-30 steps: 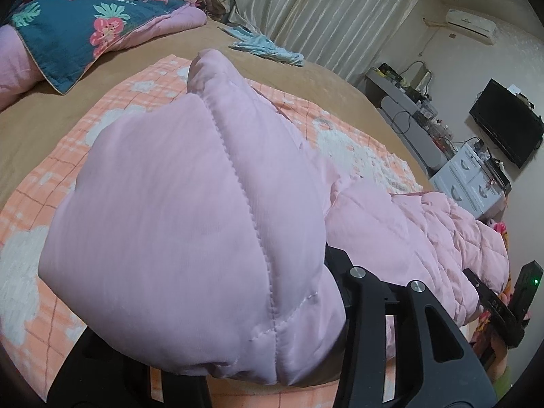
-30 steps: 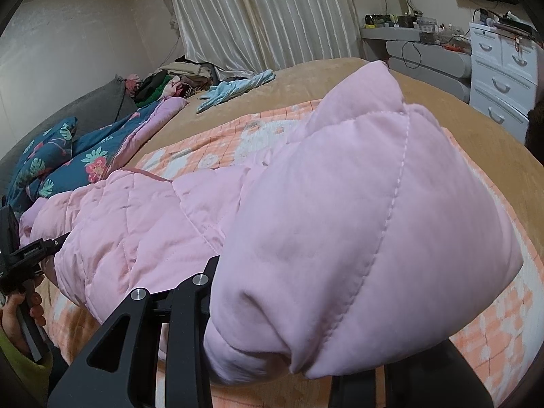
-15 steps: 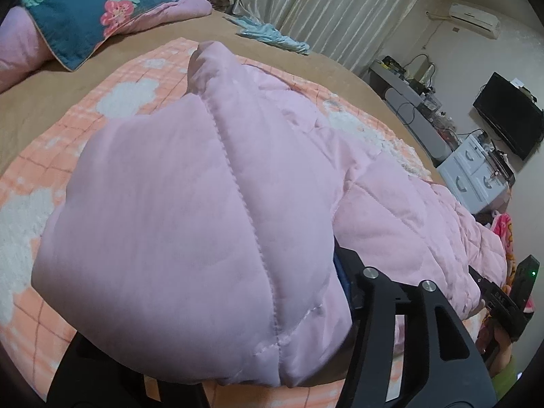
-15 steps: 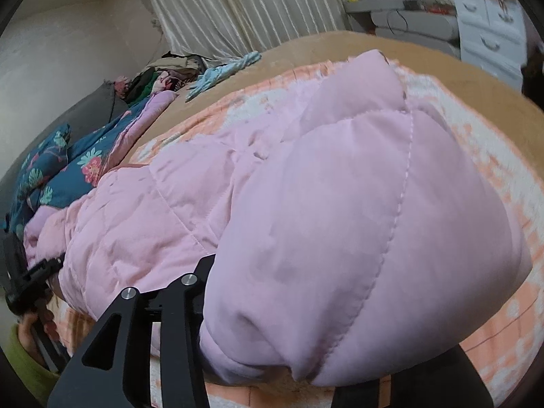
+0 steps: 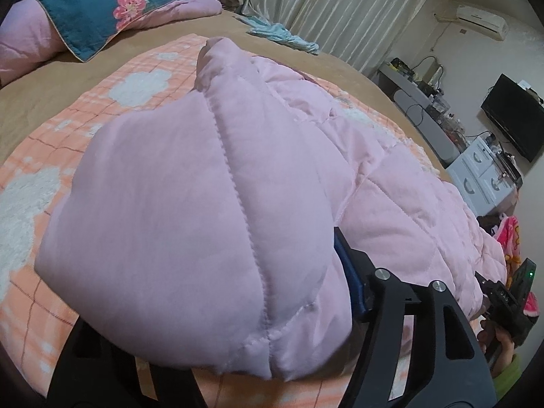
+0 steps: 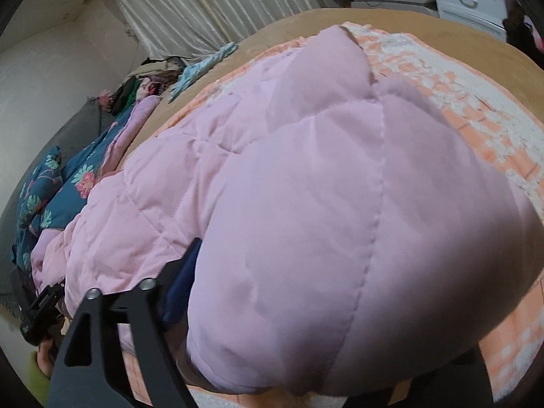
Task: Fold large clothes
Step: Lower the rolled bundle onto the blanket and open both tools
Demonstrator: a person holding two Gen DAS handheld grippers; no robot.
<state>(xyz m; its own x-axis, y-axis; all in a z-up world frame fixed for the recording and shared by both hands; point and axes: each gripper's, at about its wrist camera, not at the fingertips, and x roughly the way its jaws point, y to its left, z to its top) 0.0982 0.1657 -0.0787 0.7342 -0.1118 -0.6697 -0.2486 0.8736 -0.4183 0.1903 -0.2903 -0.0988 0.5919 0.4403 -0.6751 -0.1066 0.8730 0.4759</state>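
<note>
Folding is mid-carry, by my reading: you have each end of the pink jacket (image 5: 210, 204) bunched between jaws, the left gripper (image 5: 238, 367) clamped on one end, the right gripper (image 6: 306, 374) on the other, with the jacket's middle sagging onto the orange blanket (image 5: 40, 176) on the bed. Next you need to bring both ends forward level and lay them over the body evenly. Nothing blocks the blanket ahead; the floral quilt (image 5: 88, 10) and a blue garment (image 5: 282, 34) lie well apart.
</note>
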